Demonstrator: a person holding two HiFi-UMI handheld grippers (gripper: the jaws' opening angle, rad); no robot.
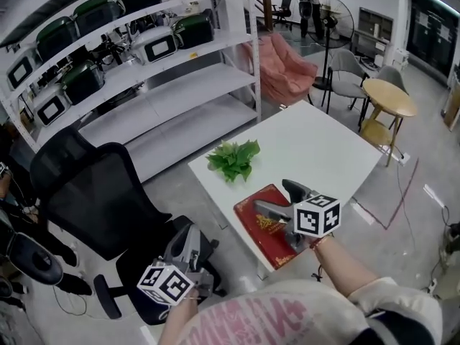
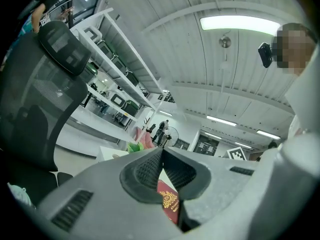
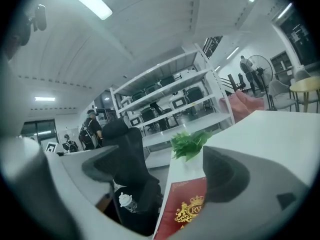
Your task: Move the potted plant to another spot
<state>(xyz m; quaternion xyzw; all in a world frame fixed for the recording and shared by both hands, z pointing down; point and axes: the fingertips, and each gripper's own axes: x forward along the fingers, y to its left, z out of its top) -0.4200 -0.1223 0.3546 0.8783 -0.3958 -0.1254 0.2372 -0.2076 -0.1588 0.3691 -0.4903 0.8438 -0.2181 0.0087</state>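
Green potted plant (image 1: 233, 160) stands on white table (image 1: 316, 139) at centre of head view, near the table's left edge. Only leaves show; pot not made out. Lying flat on same table, below-right of plant and apart from it: red book (image 1: 262, 230) w/ gold crest.

Over that book, lower centre of frame, is the right gripper (image 1: 272, 196), jaws pointing toward plant but short of it. Right gripper view: jaws wide apart, nothing btwn them. Plant (image 3: 189, 144) sits mid-frame beyond the jaws, book (image 3: 184, 211) at bottom.

At lower left of head view, off the table, is the left gripper (image 1: 188, 232), overlapping the black office chair (image 1: 86, 185). Left gripper view: jaws pressed together at tips, gripping nothing. Book (image 2: 169, 204) shows through gap below them.

White shelving unit (image 1: 180, 85) w/ green-lidded cases occupies upper left. Round wooden table (image 1: 388, 98) at upper right.
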